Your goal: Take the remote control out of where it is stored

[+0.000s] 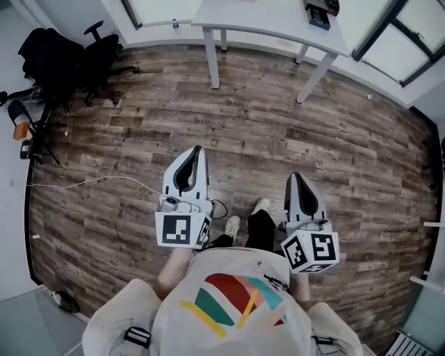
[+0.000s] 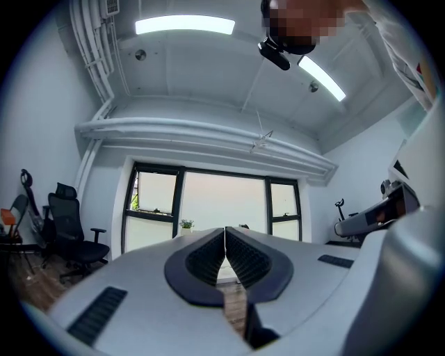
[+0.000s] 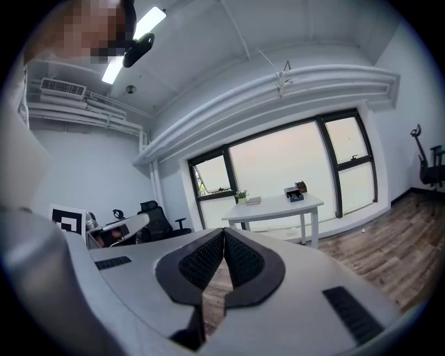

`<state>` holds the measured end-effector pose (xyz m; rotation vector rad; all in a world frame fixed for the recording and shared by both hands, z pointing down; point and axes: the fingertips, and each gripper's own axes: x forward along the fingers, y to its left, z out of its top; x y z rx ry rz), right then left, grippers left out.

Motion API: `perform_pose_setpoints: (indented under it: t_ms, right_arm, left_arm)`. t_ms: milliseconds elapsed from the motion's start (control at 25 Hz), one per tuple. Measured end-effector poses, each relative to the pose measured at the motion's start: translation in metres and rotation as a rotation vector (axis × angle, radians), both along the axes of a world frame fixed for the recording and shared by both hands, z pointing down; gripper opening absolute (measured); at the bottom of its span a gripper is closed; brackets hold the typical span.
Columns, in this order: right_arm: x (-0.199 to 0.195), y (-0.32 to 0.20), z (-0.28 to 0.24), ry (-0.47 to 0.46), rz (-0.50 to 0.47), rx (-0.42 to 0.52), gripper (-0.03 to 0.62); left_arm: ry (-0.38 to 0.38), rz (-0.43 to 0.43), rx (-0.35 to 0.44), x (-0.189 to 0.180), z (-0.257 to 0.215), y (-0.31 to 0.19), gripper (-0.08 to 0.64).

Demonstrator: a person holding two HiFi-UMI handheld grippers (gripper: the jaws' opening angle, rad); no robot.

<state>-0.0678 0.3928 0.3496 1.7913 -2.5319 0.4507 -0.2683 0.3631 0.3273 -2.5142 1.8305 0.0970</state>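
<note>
No remote control shows in any view. My left gripper [image 1: 198, 149] is held level over the wooden floor, its jaws closed together with nothing between them; the same closed pads appear in the left gripper view [image 2: 224, 229]. My right gripper [image 1: 293, 176] hangs beside it, tilted slightly down, also shut and empty [image 3: 223, 231]. Both point toward a white table [image 1: 278, 22] under the windows. A small dark box [image 1: 321, 10] stands on the table's far right end, and the right gripper view shows that box [image 3: 297, 191] too. I cannot make out what it contains.
A black office chair [image 1: 97, 49] and dark gear stand at the far left by the wall. A white cable [image 1: 90, 182] trails across the floor toward my left. A small plant [image 2: 185, 224] sits on the table. Wooden floor [image 1: 264, 132] lies between me and the table.
</note>
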Motion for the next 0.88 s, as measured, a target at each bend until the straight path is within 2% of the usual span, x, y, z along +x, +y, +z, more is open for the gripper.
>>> perform_pose_setpoints:
  t_ms: [200, 480, 880]
  right_arm:
    - [0.020, -0.065, 0.022, -0.024, -0.023, -0.030, 0.002]
    - [0.028, -0.154, 0.013, -0.026, -0.127, 0.008, 0.003]
    - [0.059, -0.257, 0.003, -0.047, -0.172, 0.012, 0.003]
  left_arm:
    - [-0.027, -0.021, 0.000, 0.029, 0.000, -0.050, 0.009]
    - [-0.072, -0.054, 0.047, 0.061, -0.016, -0.124, 0.009]
    - [-0.085, -0.080, 0.076, 0.094, -0.024, -0.217, 0.009]
